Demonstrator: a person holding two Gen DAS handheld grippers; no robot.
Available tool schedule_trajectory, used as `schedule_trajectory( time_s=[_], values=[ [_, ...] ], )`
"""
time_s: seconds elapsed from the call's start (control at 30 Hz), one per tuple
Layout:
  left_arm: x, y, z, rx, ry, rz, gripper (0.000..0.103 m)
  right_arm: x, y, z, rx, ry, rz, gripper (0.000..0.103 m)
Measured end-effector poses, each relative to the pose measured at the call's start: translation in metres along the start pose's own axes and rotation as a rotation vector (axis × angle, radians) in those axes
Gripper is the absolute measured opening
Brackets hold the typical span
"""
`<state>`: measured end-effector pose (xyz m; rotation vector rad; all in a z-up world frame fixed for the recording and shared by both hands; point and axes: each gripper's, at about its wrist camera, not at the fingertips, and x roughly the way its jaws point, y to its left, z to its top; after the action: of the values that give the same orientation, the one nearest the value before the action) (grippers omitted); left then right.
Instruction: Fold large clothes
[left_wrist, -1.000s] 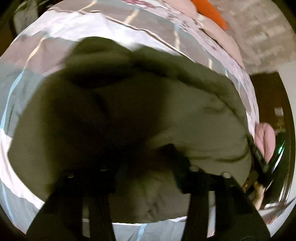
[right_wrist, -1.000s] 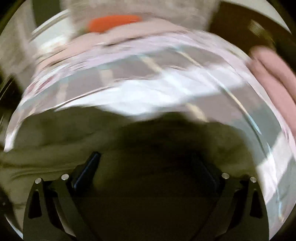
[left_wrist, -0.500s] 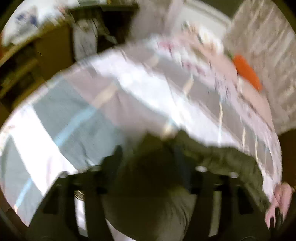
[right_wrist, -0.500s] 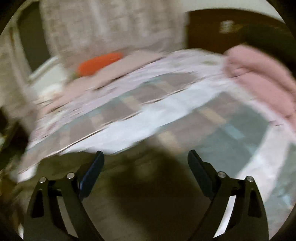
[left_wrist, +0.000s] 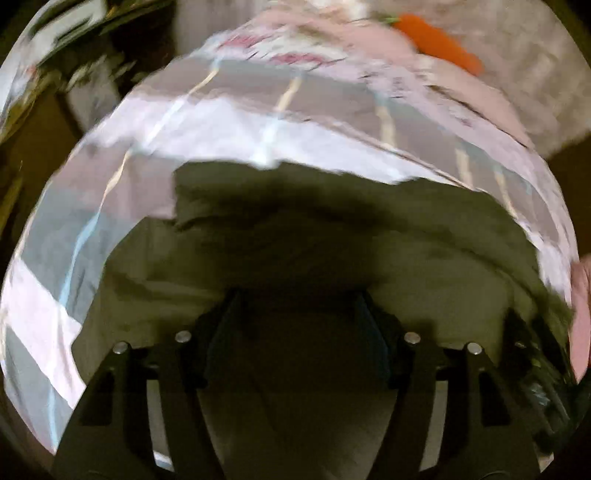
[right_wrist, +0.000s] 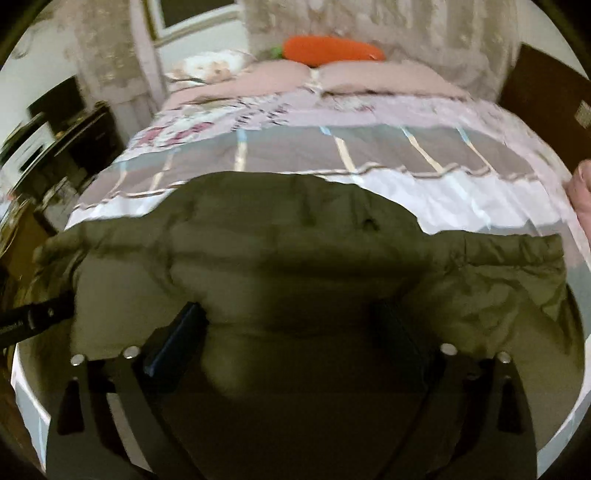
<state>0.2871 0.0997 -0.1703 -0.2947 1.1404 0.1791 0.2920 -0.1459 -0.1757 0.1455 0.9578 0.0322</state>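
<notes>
Fingers of the left gripper (left_wrist: 299, 325) stand well apart, with nothing between them but the shaded cloth of an olive-green padded jacket (left_wrist: 424, 266) below; whether their tips touch the cloth cannot be told, for the view is smeared by motion. The right gripper (right_wrist: 291, 332) is likewise spread wide, its dark pads (right_wrist: 177, 336) set over the near part of the same jacket (right_wrist: 295, 236), and nothing is clamped between them. At the left edge of the right wrist view a dark bar (right_wrist: 33, 317) reaches in over the jacket's left side; it may be part of the other gripper, but that is not certain.

The jacket lies on a bed, spread across its near end and reaching almost from side to side. Its far edge is uneven, one rounded puffy section rising toward the middle of the bed, and a gathered hem (right_wrist: 517, 243) shows at the right. Under it lies a bedspread (right_wrist: 388, 151) in broad grey, white and pale blue checks, with a pink floral band (right_wrist: 221, 118) farther up. Beyond that lie pink pillows (right_wrist: 369, 77), and on them rests an orange carrot-shaped cushion (right_wrist: 332, 50). A pink fabric bundle (right_wrist: 581, 188) shows at the bed's right edge. Dark furniture (right_wrist: 74, 122) stands left of the bed.
</notes>
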Motion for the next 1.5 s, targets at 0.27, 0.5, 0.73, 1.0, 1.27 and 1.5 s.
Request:
schedule_trajectory(
  time_s=[0.27,0.5,0.73,1.0,1.27,1.5],
  values=[
    [0.038,0.005,0.01,0.012,0.032,0.117,0.079,0.055,-0.002,0.005,-0.034,0.074,-0.126,0.102],
    [0.008,0.037,0.021,-0.089,0.005,0.067,0.06,-0.002,-0.055,0.011,0.067,-0.057,-0.096,0.091],
    [0.024,0.05,0.022,-0.103,0.035,0.106,0.069,-0.009,-0.177,-0.002,0.296,-0.018,-0.363,0.091],
    [0.04,0.039,0.014,-0.053,0.062,0.158,0.071,0.028,-0.175,-0.02,0.248,0.092,-0.402,0.092],
    [-0.029,0.029,0.004,-0.04,-0.026,0.12,0.077,-0.075,-0.142,-0.025,0.2,-0.072,-0.154,0.089],
    [-0.005,0.053,-0.028,0.021,0.059,0.252,0.081,-0.059,-0.153,-0.061,0.12,0.078,-0.333,0.089]
  ],
)
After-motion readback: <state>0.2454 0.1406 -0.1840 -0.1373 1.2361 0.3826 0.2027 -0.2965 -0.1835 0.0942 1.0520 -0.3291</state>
